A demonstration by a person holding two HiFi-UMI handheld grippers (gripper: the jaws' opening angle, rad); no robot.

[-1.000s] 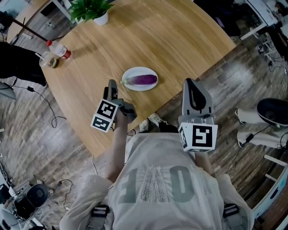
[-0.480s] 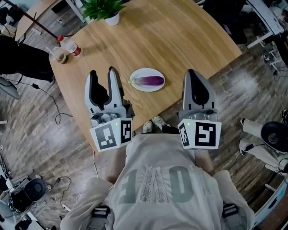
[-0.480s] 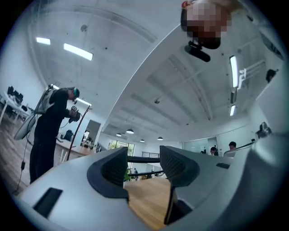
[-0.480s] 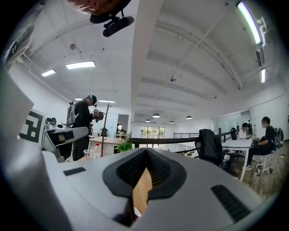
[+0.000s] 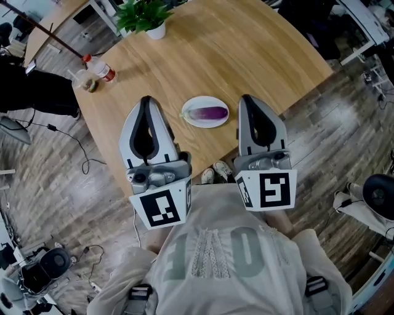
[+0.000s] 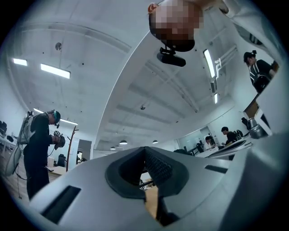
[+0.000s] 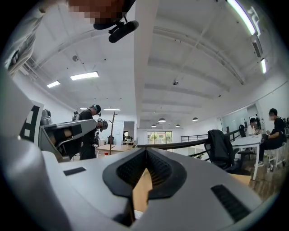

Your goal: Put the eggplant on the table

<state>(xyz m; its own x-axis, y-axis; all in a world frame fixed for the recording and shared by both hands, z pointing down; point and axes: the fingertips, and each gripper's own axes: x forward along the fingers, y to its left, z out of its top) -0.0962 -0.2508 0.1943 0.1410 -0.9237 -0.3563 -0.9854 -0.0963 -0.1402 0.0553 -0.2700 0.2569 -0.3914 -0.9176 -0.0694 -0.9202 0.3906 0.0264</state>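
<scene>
A purple eggplant [image 5: 209, 113] lies on a small white plate [image 5: 191, 119] on the round wooden table [image 5: 246, 49], near its front edge. Both grippers are held up in front of the person, short of the plate. The left gripper [image 5: 146, 101] stands left of the plate; its jaws have just been closing and now meet, with nothing between them. The right gripper [image 5: 247, 99] stands right of the plate, also shut and empty. The left gripper view has the left gripper [image 6: 145, 149] pointing up across the room at the ceiling. The right gripper [image 7: 146, 151] looks level across the room.
A potted plant [image 5: 144, 15] stands at the table's far edge, a bottle [image 5: 100, 67] and a cup [image 5: 84, 80] at its left edge. Cables run over the floor on the left. A black chair base [image 5: 378, 194] is at the right. Other people stand in the room.
The left gripper has risen from beside the table, rolled upright, and its jaws have gone from wide open to shut. The right gripper has risen a little and shifted slightly left.
</scene>
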